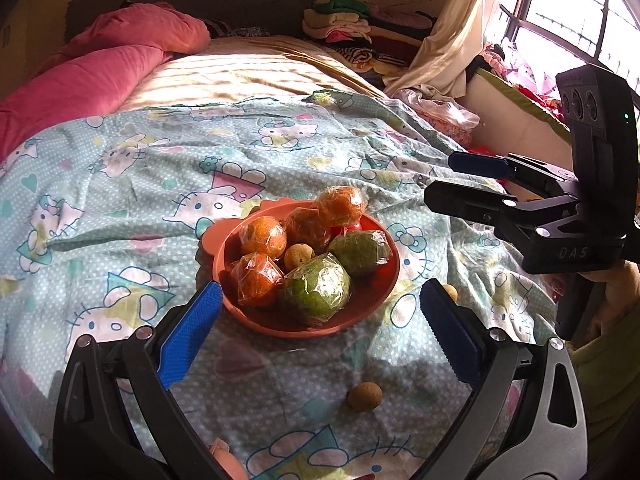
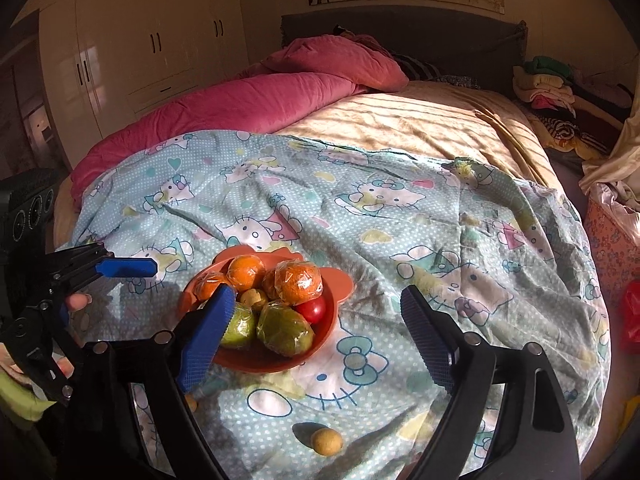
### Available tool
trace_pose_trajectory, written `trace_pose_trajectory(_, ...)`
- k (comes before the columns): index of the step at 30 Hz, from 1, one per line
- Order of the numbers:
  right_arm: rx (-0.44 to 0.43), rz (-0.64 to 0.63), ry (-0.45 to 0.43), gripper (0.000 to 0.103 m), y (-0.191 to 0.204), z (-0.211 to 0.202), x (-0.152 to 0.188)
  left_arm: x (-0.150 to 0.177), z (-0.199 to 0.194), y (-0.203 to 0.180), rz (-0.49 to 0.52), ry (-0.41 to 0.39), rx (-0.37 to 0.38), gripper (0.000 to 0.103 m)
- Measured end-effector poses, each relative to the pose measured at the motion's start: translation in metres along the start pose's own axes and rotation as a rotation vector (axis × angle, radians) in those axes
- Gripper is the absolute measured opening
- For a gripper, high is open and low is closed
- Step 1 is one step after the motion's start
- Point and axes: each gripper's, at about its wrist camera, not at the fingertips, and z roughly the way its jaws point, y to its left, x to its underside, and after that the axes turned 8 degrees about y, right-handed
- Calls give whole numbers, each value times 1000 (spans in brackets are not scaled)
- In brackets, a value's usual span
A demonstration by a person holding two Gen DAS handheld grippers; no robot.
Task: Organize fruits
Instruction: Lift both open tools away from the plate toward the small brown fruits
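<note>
An orange bowl (image 1: 362,312) (image 2: 320,344) sits on the patterned sheet. It holds several plastic-wrapped oranges (image 1: 262,236) (image 2: 298,282), two wrapped green fruits (image 1: 318,292) (image 2: 282,332), a red tomato (image 2: 314,308) and a small tan fruit (image 1: 298,256) (image 2: 252,298). A loose small tan fruit (image 1: 364,396) (image 2: 326,442) lies on the sheet in front of the bowl, another (image 1: 450,292) by its right side. My left gripper (image 1: 320,320) is open and empty, just before the bowl. My right gripper (image 2: 316,308) is open and empty, right of the bowl; it also shows in the left wrist view (image 1: 444,180).
The Hello Kitty sheet (image 1: 120,168) (image 2: 460,220) covers the near half of a bed. A pink duvet (image 1: 80,76) (image 2: 240,100) lies at the far left. Folded clothes (image 1: 344,24) (image 2: 548,84) pile at the far right, by a window (image 1: 560,8).
</note>
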Motion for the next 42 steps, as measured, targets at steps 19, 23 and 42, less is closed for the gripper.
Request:
trace_pose_trajectory(19,42,25,-29,92,4,-29,34,9,-19,-2,-19,-38,-31,93)
trace_pose_trajectory(23,48,31,-18,92,3,-29,42,13,-18,-5,-15,-29,-32,93)
trace_pose_trajectory(42,99,18,52,92,8,-14,76,35,-9,-15,2,29,-19,93)
